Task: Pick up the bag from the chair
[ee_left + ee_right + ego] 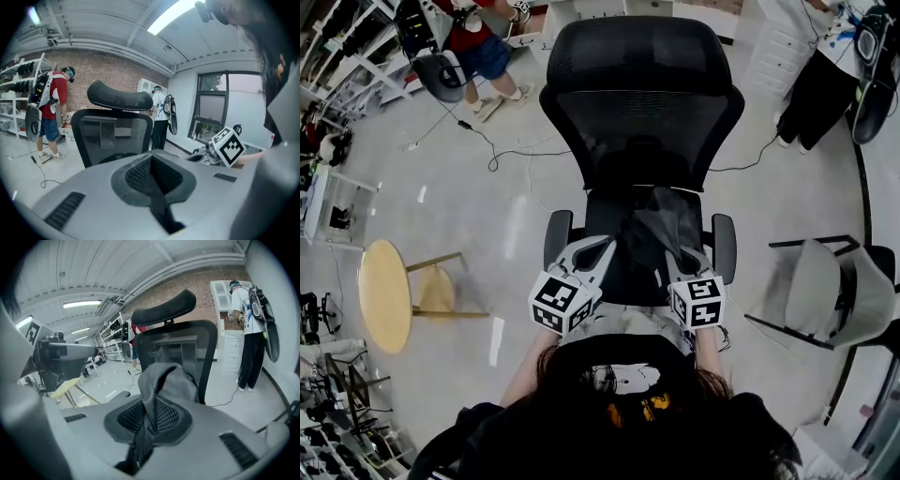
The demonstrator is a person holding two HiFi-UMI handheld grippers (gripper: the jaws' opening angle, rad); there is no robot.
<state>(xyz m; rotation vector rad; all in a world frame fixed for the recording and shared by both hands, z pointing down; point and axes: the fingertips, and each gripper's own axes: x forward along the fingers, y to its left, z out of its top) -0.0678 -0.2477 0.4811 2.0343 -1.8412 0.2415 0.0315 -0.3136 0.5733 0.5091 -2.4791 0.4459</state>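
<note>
Left zone: a round pale-wood side table (pixel 384 295) stands on the floor, well apart from the work area. It plays no part in this step.

Left hand-held gripper (pixel 610 246): a grey two-jaw unit with a marker cube, positioned over the front left part of the seat and aimed toward the backrest. In the left gripper view, the left hand-held gripper (pixel 151 159) has its jaws brought together with nothing between them. Judged purpose: it stands by near the load, ready to support it.

Centre: a black mesh office chair (pixel 642 103) with a headrest. The dark grey soft fabric bag (pixel 661 232) is over the seat, between the armrests and in front of the backrest. Whether its underside touches the seat cannot be told.

Right hand-held gripper (pixel 682 264): jaws clamped on a fold of the bag. In the right gripper view the fabric (pixel 171 380) runs down between the pads and rises ahead of the tips as a hump. The one-sided grip is judged to be why the bag bunches up instead of lying flat.

Orientation: the bag's long axis runs front to back along the seat, from the clamped near end toward the backrest.

Right zone: a pale grey shell chair on a black frame (pixel 834 291) stands well apart
</note>
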